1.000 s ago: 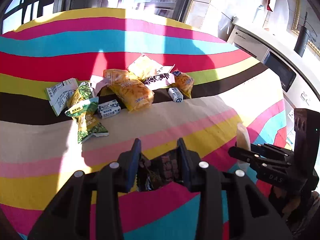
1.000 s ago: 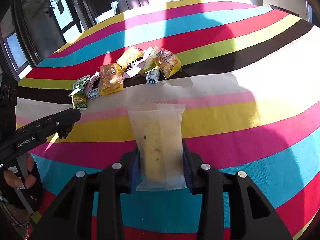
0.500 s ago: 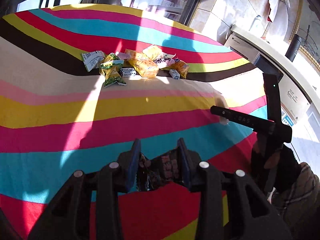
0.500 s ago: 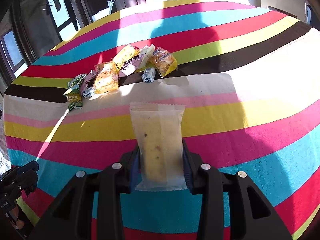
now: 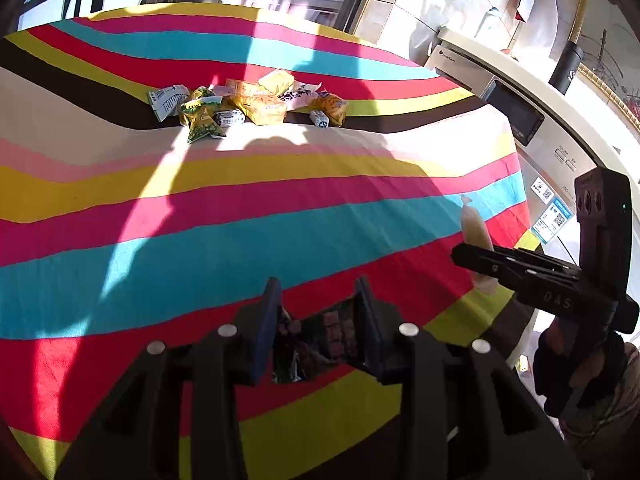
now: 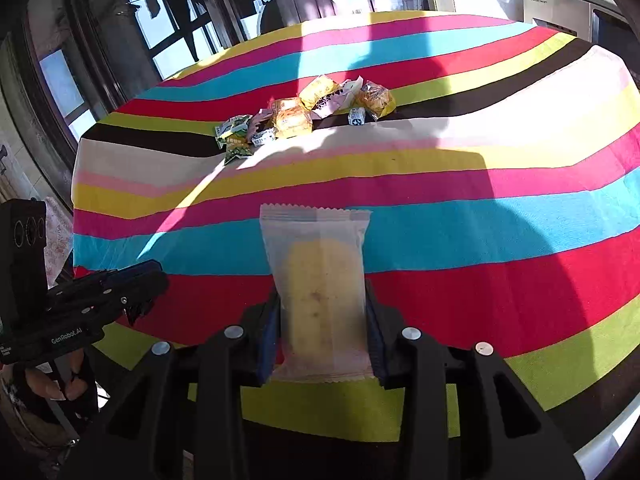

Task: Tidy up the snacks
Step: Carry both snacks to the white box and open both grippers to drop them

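Note:
My left gripper (image 5: 318,312) is shut on a dark crinkled snack packet (image 5: 320,336), held above the near edge of the striped tablecloth (image 5: 200,240). My right gripper (image 6: 320,316) is shut on a clear-wrapped pale yellow cake (image 6: 320,280) that stands upright between the pads. From the left wrist view the right gripper (image 5: 476,258) with that cake (image 5: 474,228) shows at the right. The left gripper (image 6: 148,284) appears at the left edge of the right wrist view. A pile of snacks (image 5: 248,106) (image 6: 304,118) lies far back on the dark and cream stripes.
A white appliance with a dark screen (image 5: 512,112) stands beyond the table's right side. Large windows (image 6: 168,32) run behind the table. A gloved hand (image 5: 576,368) grips the right tool. Wide bare stripes lie between the grippers and the pile.
Both grippers have pulled back from the snack pile toward the near table edge, each keeping its packet. The pile looks smaller and farther now. The left gripper has come back into the right wrist view.

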Motion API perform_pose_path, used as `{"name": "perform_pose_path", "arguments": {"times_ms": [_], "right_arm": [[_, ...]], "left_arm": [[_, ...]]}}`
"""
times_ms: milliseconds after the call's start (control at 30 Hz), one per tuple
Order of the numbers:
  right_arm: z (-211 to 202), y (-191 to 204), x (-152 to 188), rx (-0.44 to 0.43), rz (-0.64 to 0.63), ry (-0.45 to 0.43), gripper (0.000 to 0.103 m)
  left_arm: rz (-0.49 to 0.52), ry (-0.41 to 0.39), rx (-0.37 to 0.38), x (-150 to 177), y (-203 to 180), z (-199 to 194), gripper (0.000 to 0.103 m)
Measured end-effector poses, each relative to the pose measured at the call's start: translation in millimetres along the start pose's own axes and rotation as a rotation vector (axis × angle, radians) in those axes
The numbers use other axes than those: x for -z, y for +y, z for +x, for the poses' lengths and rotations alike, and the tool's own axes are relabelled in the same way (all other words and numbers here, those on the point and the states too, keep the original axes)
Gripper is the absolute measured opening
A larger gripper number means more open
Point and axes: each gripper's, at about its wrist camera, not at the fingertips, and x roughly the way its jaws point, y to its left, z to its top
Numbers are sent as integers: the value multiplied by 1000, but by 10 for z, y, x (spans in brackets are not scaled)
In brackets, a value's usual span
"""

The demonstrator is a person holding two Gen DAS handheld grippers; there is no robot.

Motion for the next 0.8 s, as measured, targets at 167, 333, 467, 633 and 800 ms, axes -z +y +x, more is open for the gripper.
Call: {"name": "perform_pose_path", "arguments": {"times_ms": [167, 333, 467, 633, 800], "right_arm": [[-352, 11, 273, 31, -40, -21, 37], [-729, -187, 513, 81, -16, -45, 37], [-1054, -395, 784, 144, 13, -55, 38], [-1438, -819, 1213, 264, 114, -44, 38], [-1842, -1360, 1658, 385, 260, -36, 38]], "left_arm": [[78, 1, 30, -21, -333, -40, 38], [178, 17, 100, -36, -818, -30, 38], [235, 72, 205, -12, -1268, 65, 38], [356, 178, 342, 129, -1988, 246, 39], [508, 261, 435, 360, -2686, 389, 39]]}}
